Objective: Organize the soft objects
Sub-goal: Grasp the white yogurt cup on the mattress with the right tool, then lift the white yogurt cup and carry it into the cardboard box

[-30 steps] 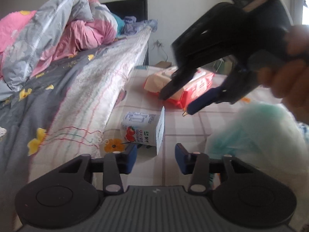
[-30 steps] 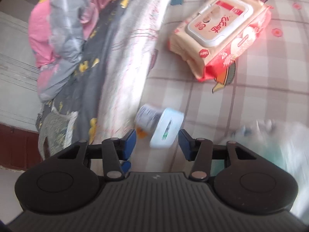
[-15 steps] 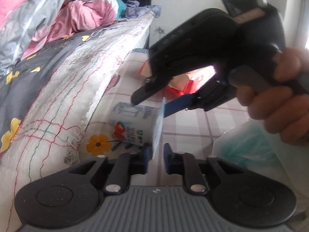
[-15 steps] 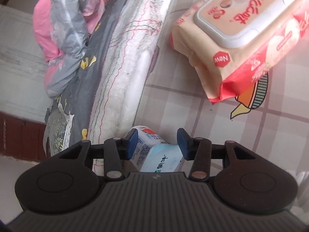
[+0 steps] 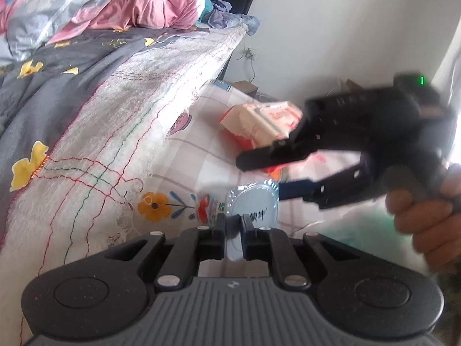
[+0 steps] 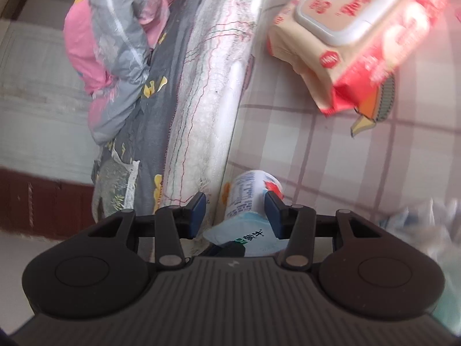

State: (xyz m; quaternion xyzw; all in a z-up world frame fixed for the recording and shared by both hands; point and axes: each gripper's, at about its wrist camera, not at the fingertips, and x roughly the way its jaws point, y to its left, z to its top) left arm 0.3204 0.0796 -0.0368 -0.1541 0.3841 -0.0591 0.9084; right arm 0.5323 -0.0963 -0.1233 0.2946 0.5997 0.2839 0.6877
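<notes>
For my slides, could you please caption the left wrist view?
Left claw shut on the small tissue pack's edge flap, right claw alongside, beside the bed.

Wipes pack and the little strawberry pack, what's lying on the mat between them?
Nothing lies there: only bare checked mat between the wipes pack and the little strawberry pack, clearest in the right wrist view.

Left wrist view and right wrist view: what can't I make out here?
- Right tongs, left wrist view: motion-blurred; contact with the small pack unclear.
- Small pack's near end, right wrist view: hidden behind the tongs' body.
- Wipes pack, right wrist view: blurred, cut by the top edge.
- Pale green bag, left wrist view: blurred, behind the hand.
</notes>
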